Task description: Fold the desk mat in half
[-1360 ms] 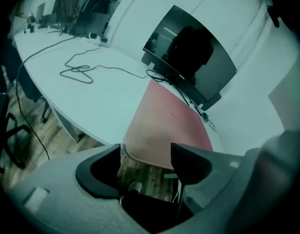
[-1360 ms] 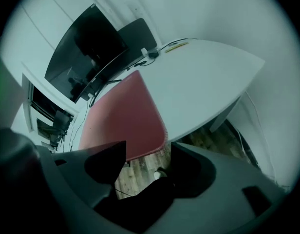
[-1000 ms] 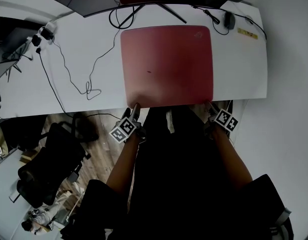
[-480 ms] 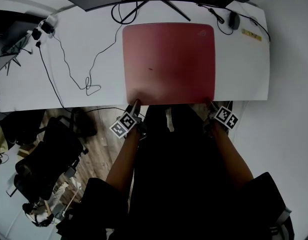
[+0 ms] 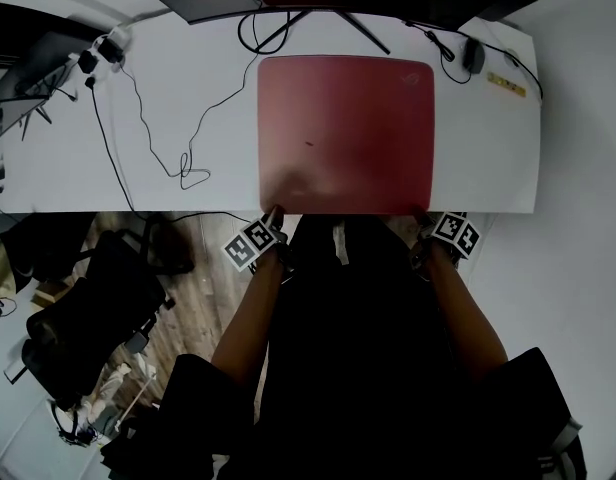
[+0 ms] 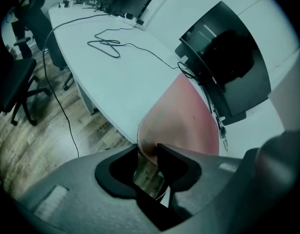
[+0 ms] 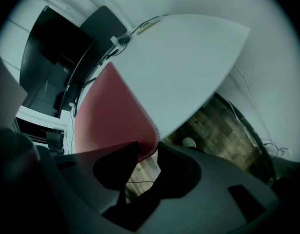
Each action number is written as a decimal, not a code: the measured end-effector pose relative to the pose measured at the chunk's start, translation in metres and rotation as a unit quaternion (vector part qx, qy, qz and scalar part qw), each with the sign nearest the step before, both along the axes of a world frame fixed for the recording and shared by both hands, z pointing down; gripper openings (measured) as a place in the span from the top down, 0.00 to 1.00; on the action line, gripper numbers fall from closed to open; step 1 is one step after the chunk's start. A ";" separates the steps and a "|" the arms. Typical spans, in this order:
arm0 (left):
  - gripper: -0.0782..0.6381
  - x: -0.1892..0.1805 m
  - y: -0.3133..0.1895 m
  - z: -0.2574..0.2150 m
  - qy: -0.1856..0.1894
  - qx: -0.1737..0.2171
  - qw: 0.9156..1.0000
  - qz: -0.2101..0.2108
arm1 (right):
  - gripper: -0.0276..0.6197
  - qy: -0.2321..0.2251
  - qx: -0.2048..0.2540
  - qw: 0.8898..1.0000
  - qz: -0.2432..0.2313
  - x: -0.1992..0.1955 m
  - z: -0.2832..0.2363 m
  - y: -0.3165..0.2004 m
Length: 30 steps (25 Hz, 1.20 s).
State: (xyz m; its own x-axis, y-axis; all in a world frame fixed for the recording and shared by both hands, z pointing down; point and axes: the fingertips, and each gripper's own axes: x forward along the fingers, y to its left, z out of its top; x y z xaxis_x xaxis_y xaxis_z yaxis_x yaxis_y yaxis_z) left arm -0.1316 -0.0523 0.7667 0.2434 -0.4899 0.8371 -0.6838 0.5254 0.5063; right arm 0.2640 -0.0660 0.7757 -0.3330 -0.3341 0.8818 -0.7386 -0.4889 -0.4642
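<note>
The red, round-cornered rectangular desk mat [image 5: 346,133] lies flat on the white desk [image 5: 138,168]. Its near long edge runs along the desk's front edge and its far edge sits close to the black monitor stand legs [image 5: 318,23]. A small dark speck [image 5: 309,145] marks the mat left of its middle.

The left gripper [image 5: 274,213] is at the mat's near left corner. In the left gripper view its fingers [image 6: 177,162] have just been closing, and that corner fills the narrow gap between them, pinched and curled slightly up off the desk edge. The right gripper [image 5: 422,215] is at the near right corner. Its fingers [image 7: 179,165] have likewise just been closing and now pinch that corner where it overhangs the desk edge. Both grippers point steeply down. A marker cube rides on each, the left cube [image 5: 250,245] and the right cube [image 5: 456,233], with the person's forearms [image 5: 250,318] behind them.

Left of the mat, a thin black cable [image 5: 183,173] trails across the desk and ends in a small loop, well apart from the mat. Near the far right corner are a dark computer mouse [image 5: 474,56] and a small yellow strip [image 5: 513,85]. A dark monitor [image 6: 228,72] stands behind the mat. Below the desk edge is a wooden floor [image 5: 203,268], and a black office chair [image 5: 88,318] stands to the person's left.
</note>
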 end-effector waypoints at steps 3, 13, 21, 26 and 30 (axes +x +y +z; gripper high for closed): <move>0.80 -0.002 0.000 -0.009 -0.007 0.012 1.000 -0.001 | 0.85 0.013 -0.009 1.000 -0.005 0.001 -0.005 0.003; 0.85 0.003 -0.013 -0.036 0.004 0.069 0.997 0.039 | 0.94 -0.018 0.034 0.999 0.035 -0.005 -0.025 -0.002; 0.85 0.005 -0.020 -0.057 0.036 0.088 0.994 0.055 | 0.94 -0.057 0.095 0.992 0.061 -0.010 -0.049 -0.009; 0.85 0.009 -0.037 -0.079 0.057 0.121 0.989 0.069 | 0.94 -0.071 0.127 0.987 0.070 -0.011 -0.064 -0.020; 0.85 0.011 -0.047 -0.100 0.061 0.145 0.984 0.087 | 0.94 -0.097 0.149 0.980 0.087 -0.018 -0.075 -0.033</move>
